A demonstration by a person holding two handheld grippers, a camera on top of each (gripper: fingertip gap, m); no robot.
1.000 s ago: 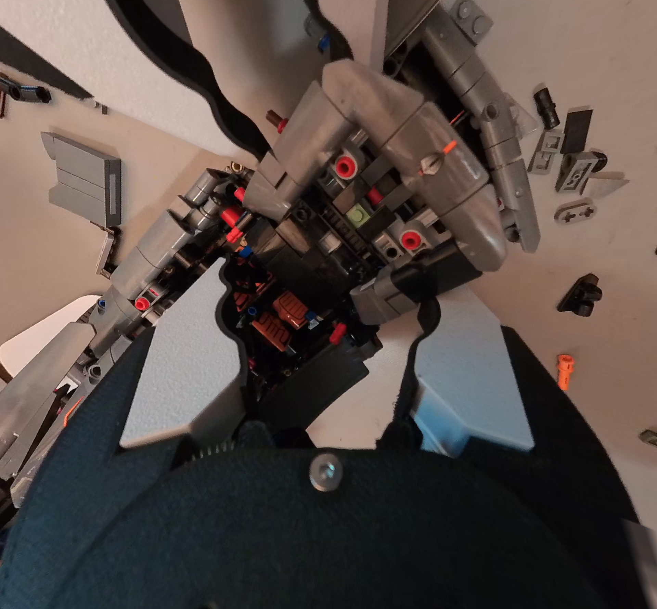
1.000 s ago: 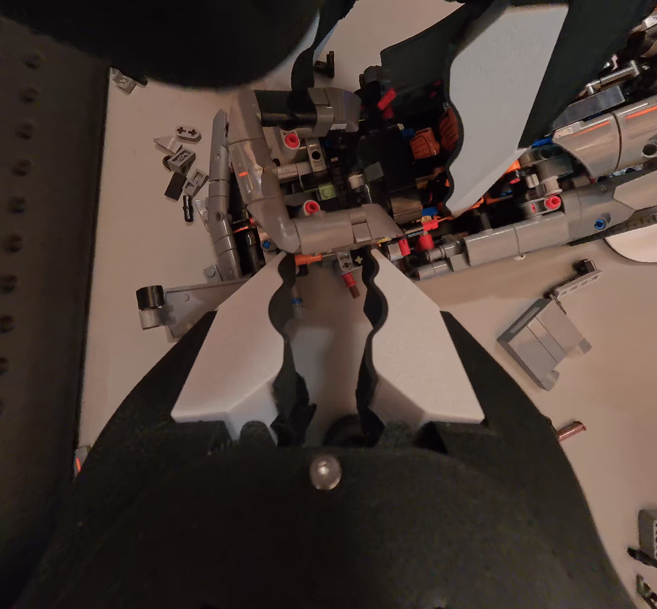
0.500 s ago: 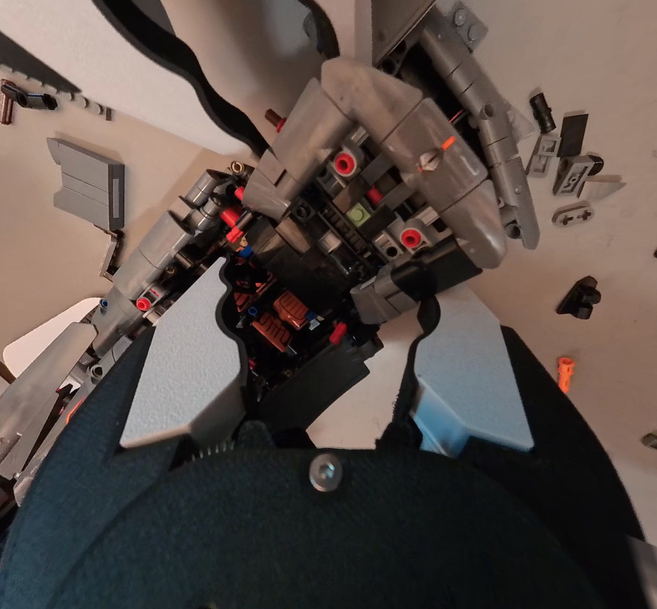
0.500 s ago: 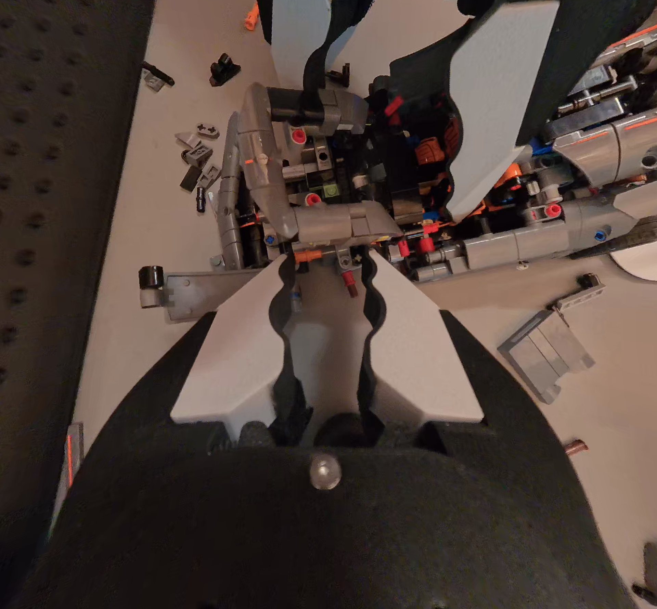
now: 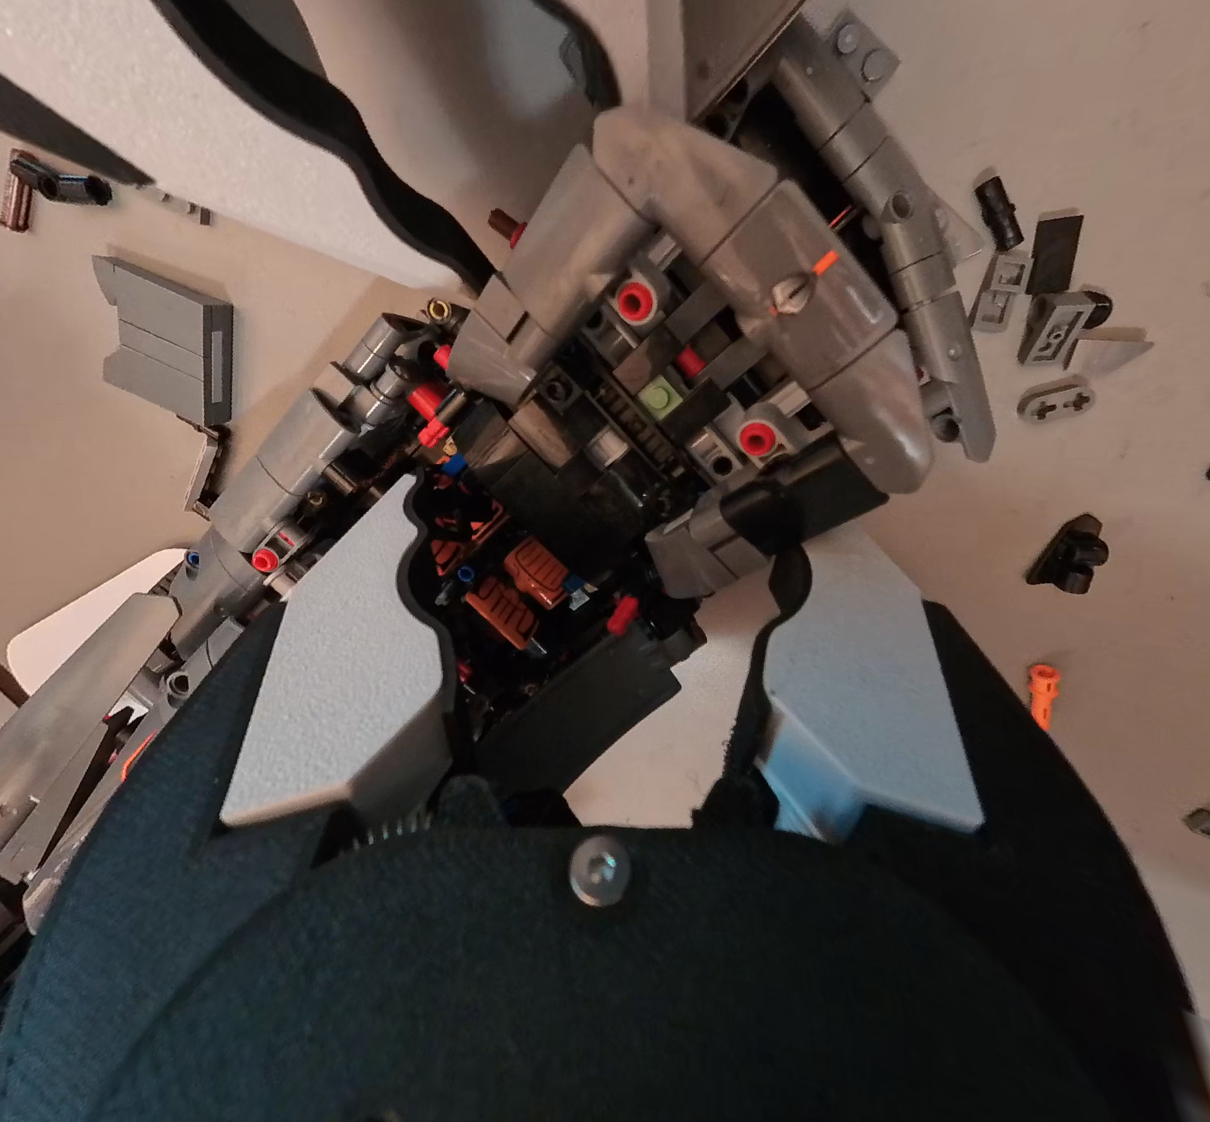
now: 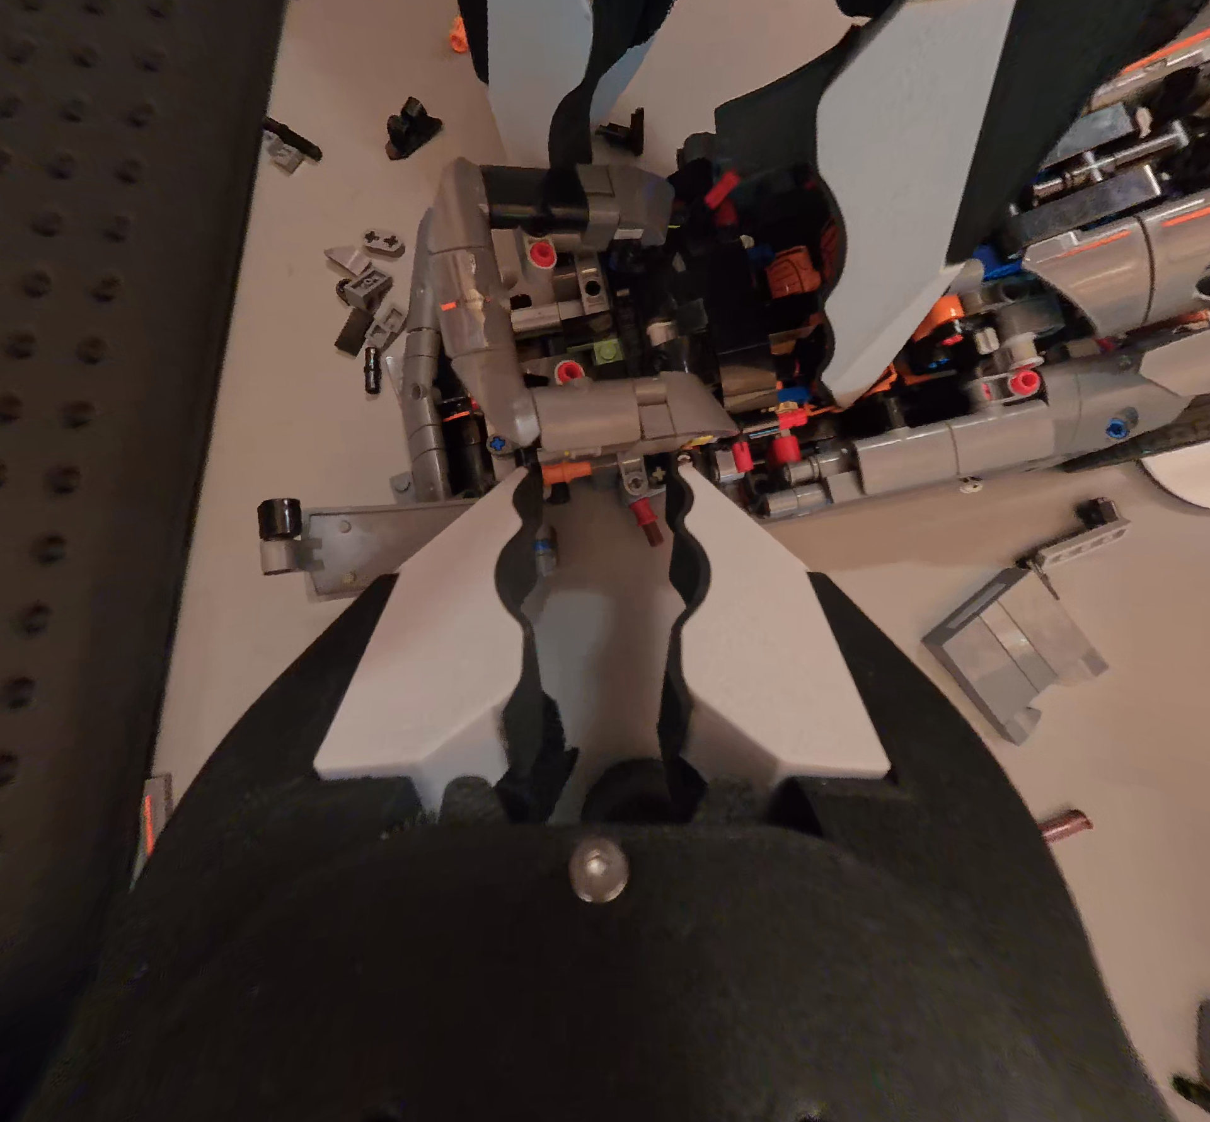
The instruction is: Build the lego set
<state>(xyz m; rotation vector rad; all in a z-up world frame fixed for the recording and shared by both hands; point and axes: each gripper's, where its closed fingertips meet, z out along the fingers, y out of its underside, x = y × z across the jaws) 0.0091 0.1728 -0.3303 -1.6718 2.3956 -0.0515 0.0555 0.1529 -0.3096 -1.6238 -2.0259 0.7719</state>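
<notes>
A large grey and black lego vehicle model (image 5: 720, 278) with red pins lies on the pale table; it also shows in the right wrist view (image 6: 589, 416). My left gripper (image 5: 599, 521) straddles the black cockpit section with orange seats, and both its pads touch the model. From the right wrist view it (image 6: 707, 285) reaches in from the top. My right gripper (image 6: 605, 475) is open, its tips against the model's near edge, with an orange pin (image 6: 566, 470) and a small grey connector (image 6: 632, 478) between them. It enters the left wrist view (image 5: 576, 128) from the top.
A loose grey panel (image 6: 1008, 652) lies right of my right gripper. Small grey and black parts (image 6: 366, 298), a black bracket (image 5: 1067, 560) and an orange pin (image 5: 1041, 697) are scattered beside the model. A dark studded surface (image 6: 98, 370) borders the table on the left. Left tips to right tips: about 6 centimetres.
My right gripper has shifted a little, so more of the studded surface and far table shows. The left gripper keeps the same hold on the model.
</notes>
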